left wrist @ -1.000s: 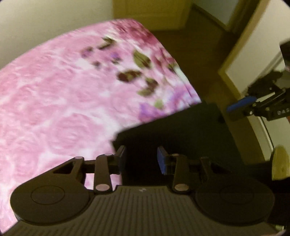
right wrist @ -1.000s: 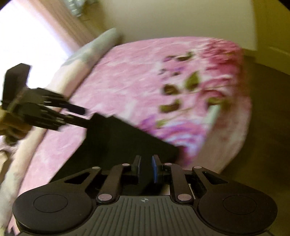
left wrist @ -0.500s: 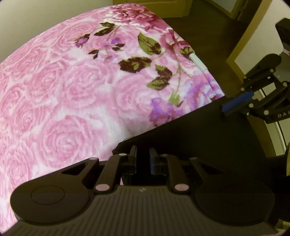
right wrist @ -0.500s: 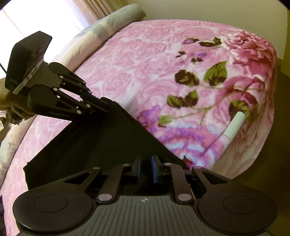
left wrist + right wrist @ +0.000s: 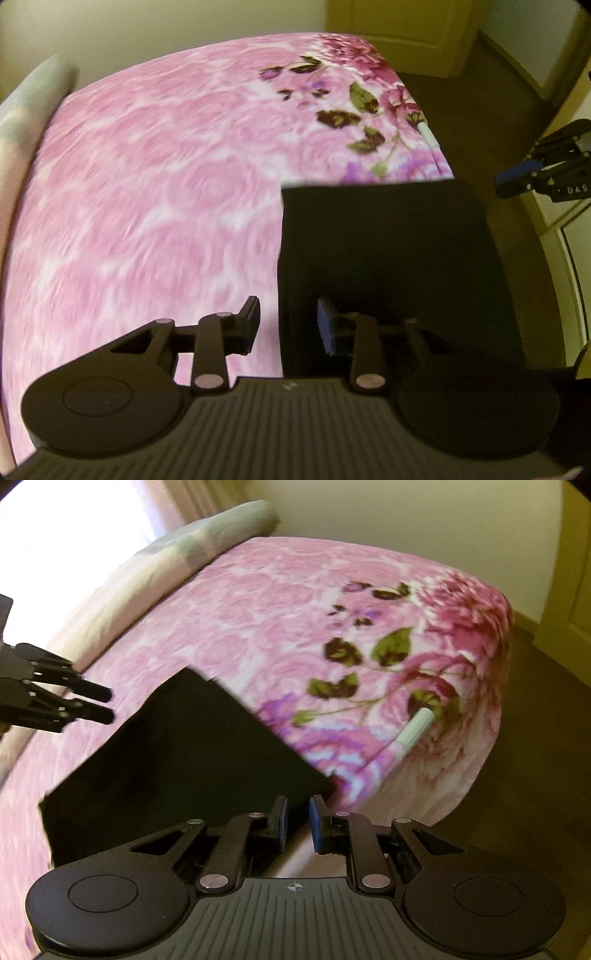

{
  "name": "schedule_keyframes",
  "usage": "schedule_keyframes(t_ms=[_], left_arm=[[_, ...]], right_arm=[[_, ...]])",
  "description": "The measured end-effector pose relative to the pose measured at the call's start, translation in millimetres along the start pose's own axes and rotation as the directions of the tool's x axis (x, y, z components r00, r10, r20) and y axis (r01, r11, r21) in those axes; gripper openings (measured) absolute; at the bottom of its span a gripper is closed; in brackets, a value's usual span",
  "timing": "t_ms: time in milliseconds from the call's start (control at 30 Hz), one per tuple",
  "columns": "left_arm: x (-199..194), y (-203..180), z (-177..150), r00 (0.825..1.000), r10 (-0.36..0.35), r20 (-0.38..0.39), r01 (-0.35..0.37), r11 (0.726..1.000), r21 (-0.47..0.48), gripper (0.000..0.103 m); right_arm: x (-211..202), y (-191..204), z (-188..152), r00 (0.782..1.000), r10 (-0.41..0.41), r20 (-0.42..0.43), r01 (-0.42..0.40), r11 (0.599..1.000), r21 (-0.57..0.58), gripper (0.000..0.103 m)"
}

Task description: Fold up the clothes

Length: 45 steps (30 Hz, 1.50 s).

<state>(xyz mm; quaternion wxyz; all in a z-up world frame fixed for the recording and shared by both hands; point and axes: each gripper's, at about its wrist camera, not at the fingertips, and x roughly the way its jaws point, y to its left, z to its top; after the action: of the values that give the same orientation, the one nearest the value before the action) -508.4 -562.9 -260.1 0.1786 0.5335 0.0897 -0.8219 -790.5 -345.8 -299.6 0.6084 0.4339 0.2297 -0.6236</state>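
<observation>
A black garment [image 5: 391,266] lies folded into a flat rectangle on the pink floral bedspread [image 5: 155,192], near the bed's corner. My left gripper [image 5: 286,325] is open and empty, hovering over the garment's left edge. My right gripper [image 5: 297,821] is open a little and empty, just behind the garment's [image 5: 184,753] near right corner. Each gripper shows in the other's view: the right one [image 5: 517,177] at the far right, the left one [image 5: 99,703] at the far left, both clear of the cloth.
A white marker pen [image 5: 413,727] lies on the bedspread near the bed's edge. A pale bolster pillow [image 5: 207,539] runs along the far side. Brown floor [image 5: 535,738] surrounds the bed corner, with a door [image 5: 399,33] and wall beyond.
Both grippers were shut on the black garment half a second ago. Both have opened, let go and pulled back; the garment now lies flat on the bed.
</observation>
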Motion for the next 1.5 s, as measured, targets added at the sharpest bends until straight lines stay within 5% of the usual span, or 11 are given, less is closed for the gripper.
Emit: schedule_keyframes(t_ms=[67,100,133,200,467,667,1000,1067,1200,1367,1500], left_arm=[[-21,-6,-31,1.0,0.015,0.011,-0.014,0.998,-0.057,0.034],[-31,-10,-47,1.0,0.023,0.015,-0.022,0.996,-0.083,0.036],[-41,-17,-63,0.999,0.033,0.015,-0.031,0.994,-0.105,0.036],[-58,-31,-94,0.999,0.046,0.012,-0.044,0.989,-0.143,0.037],[-94,-85,-203,0.999,0.043,-0.001,-0.04,0.934,-0.355,0.041],[-87,-70,-222,0.997,0.06,0.044,-0.024,0.823,-0.568,0.042],[-5,-4,-221,0.992,-0.003,0.129,0.098,0.673,-0.733,0.037],[3,3,-223,0.99,-0.011,0.138,0.111,0.658,-0.745,0.036],[14,12,-222,0.989,-0.043,0.142,0.135,0.66,-0.739,0.036],[10,17,-227,0.983,-0.08,0.162,0.175,0.657,-0.733,0.036],[-8,24,-242,0.978,-0.049,0.201,0.189,0.602,-0.776,0.036]], right_arm=[[-14,22,-8,1.0,0.004,-0.002,-0.004,0.999,-0.041,0.017],[-22,34,-12,1.0,0.006,0.001,-0.006,0.998,-0.063,0.03],[-29,46,-18,1.0,0.008,0.01,-0.007,0.997,-0.081,0.068],[-41,65,-31,0.999,0.023,0.03,-0.02,0.994,-0.105,0.082],[-55,130,-84,0.989,0.086,-0.117,-0.112,0.965,-0.235,0.082],[-41,159,-116,0.966,0.099,-0.241,-0.177,0.927,-0.331,0.082],[9,233,-204,0.987,0.043,-0.158,-0.148,0.648,-0.747,0.082],[23,239,-211,0.992,0.033,-0.123,-0.116,0.632,-0.766,0.076],[48,243,-214,0.997,-0.054,-0.057,-0.013,0.602,-0.799,0.043],[51,234,-213,0.996,-0.064,-0.067,-0.017,0.581,-0.813,0.039],[52,226,-209,0.993,-0.058,-0.1,-0.047,0.587,-0.808,0.038]])
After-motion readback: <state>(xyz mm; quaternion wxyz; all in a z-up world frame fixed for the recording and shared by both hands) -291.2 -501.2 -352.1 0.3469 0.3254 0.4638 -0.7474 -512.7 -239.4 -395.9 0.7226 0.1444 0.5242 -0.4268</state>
